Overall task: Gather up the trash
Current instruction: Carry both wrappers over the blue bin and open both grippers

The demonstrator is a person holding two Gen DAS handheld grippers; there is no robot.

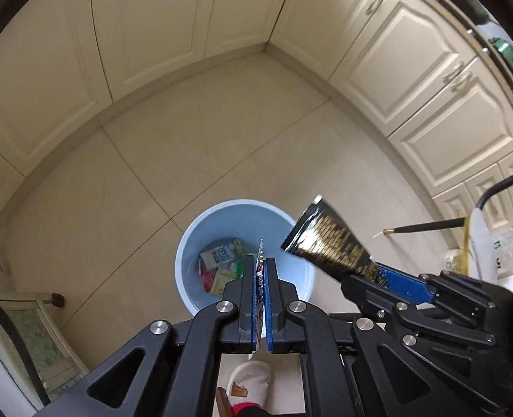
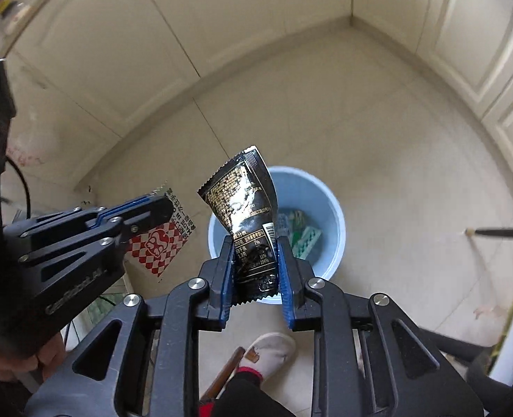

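Pinched edge-on in the left gripper [image 1: 260, 271], a red-checked wrapper [image 2: 159, 246] and the right gripper's [image 2: 256, 260] clamped black sachet [image 2: 246, 205] hang above the blue bin [image 1: 193, 239]; released off-centre, either might flutter onto the floor [image 1: 221, 146].

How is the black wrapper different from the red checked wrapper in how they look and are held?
The black wrapper, with gold print, is in the right gripper; the red checked wrapper, red and white, is in the left gripper. The black wrapper stands above its fingers; the red checked one hangs below. Both are clamped near the blue bin.
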